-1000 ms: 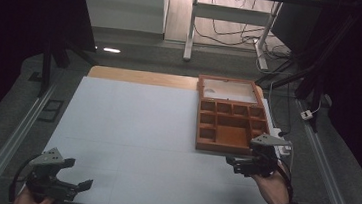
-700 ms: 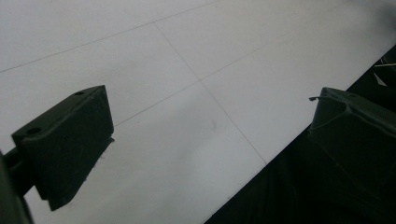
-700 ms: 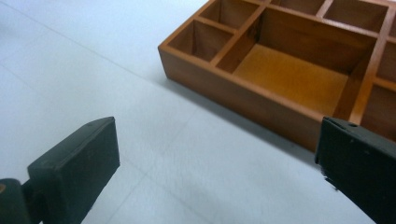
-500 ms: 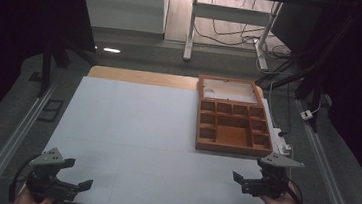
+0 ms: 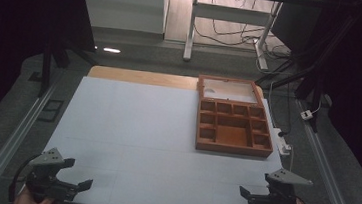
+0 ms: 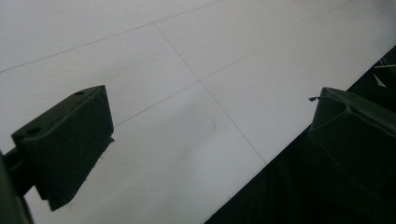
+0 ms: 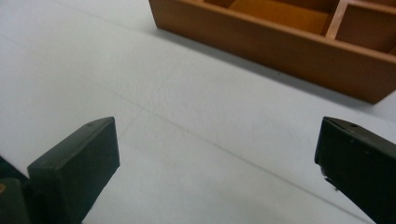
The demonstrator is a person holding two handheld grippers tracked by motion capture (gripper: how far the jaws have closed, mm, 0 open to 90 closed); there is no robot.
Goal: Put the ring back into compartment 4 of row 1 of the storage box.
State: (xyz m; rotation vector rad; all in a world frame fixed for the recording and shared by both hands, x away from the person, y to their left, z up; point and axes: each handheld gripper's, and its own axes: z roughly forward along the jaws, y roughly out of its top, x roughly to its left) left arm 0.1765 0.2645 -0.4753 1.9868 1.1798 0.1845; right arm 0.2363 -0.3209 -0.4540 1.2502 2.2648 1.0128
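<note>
Both grippers sit idle at the near table edge, nothing held; judging by that, the work w/ the wooden box (image 5: 234,129) is either not begun or just finished. Right gripper (image 5: 255,199) has jaws spread wide, empty. Left gripper (image 5: 73,187), at the near left corner, is also wide and empty. The box lies ahead of the right gripper, well apart, lid open at the back; compartments look empty, though it's dim. Next move prob. calls for reaching fwd to the box's near wall (image 7: 275,44).

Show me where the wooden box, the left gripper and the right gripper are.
wooden box (image 5: 232,148): high view, near front wall.
left gripper (image 5: 77,174): high view, between the fingertips.
right gripper (image 5: 243,196): high view, between the fingertips.
</note>
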